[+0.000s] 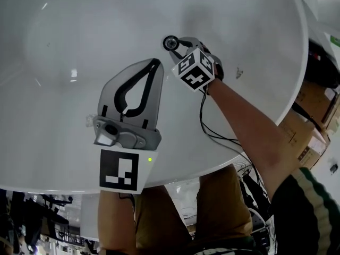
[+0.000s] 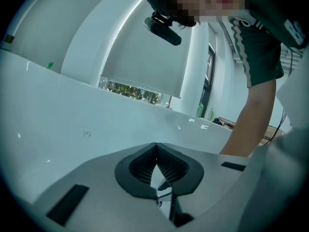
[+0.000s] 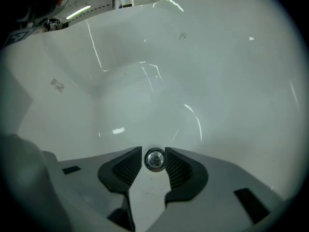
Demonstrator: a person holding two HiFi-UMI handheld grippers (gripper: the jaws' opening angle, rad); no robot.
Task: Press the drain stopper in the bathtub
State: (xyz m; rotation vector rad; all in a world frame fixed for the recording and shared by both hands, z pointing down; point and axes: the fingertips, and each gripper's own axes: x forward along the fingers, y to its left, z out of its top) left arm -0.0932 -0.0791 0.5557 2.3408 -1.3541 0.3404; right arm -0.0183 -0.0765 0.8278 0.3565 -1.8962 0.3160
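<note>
White enamel of the bathtub (image 1: 64, 36) fills the head view, and its curved rim is cut off by the frame's top and left edges. The right gripper (image 1: 179, 44) points steeply down, and the marker cube and the hand behind it hide most of its body. The drain stopper (image 1: 170, 42), a small round metal disc, sits on the tub floor right at its tips, though from this angle I cannot tell whether they touch it. The left gripper (image 1: 155, 62) hovers beside it, nearer the person, with bare tub floor ahead of it and on its outer side. Cables (image 1: 212, 132) trail from the right hand over the near rim. In the left gripper view the jaws are pressed together at their tips with nothing between them. Ahead of the left gripper (image 2: 155, 148) rises a smooth tub wall (image 2: 72, 129), the person's forearm (image 2: 256, 115) crosses on its right, and the room beyond is small and hard to read. In the right gripper view the jaws stand spread and the right gripper (image 3: 153, 152) frames the drain stopper (image 3: 155, 159) in the gap at its tips. Neither pad visibly presses on it. Beyond the tips, the tub floor (image 3: 145, 95) lies wide and bare, curving up into glossy walls.
</note>
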